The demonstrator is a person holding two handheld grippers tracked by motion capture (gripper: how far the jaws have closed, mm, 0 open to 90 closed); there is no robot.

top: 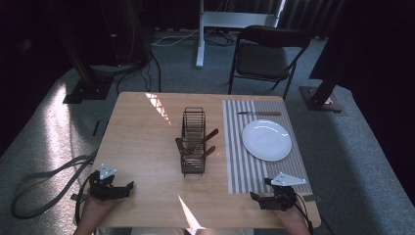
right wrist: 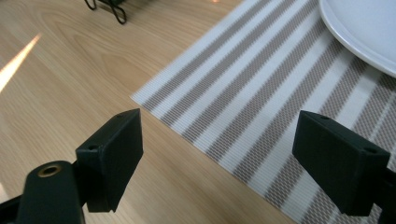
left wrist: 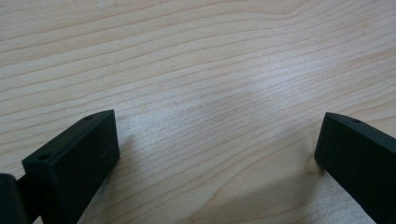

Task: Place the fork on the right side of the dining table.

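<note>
While no readable writing is showing, the left gripper [left wrist: 217, 154] and right gripper [right wrist: 217, 158] are resting wide-jawed, holding nothing, on the bench [top: 142, 142].

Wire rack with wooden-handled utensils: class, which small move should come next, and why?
Probably move the right gripper, jaws open and empty, forward-left to the wire rack: its utensils lean toward the plate, where a knife already lies on the striped mat.
</note>
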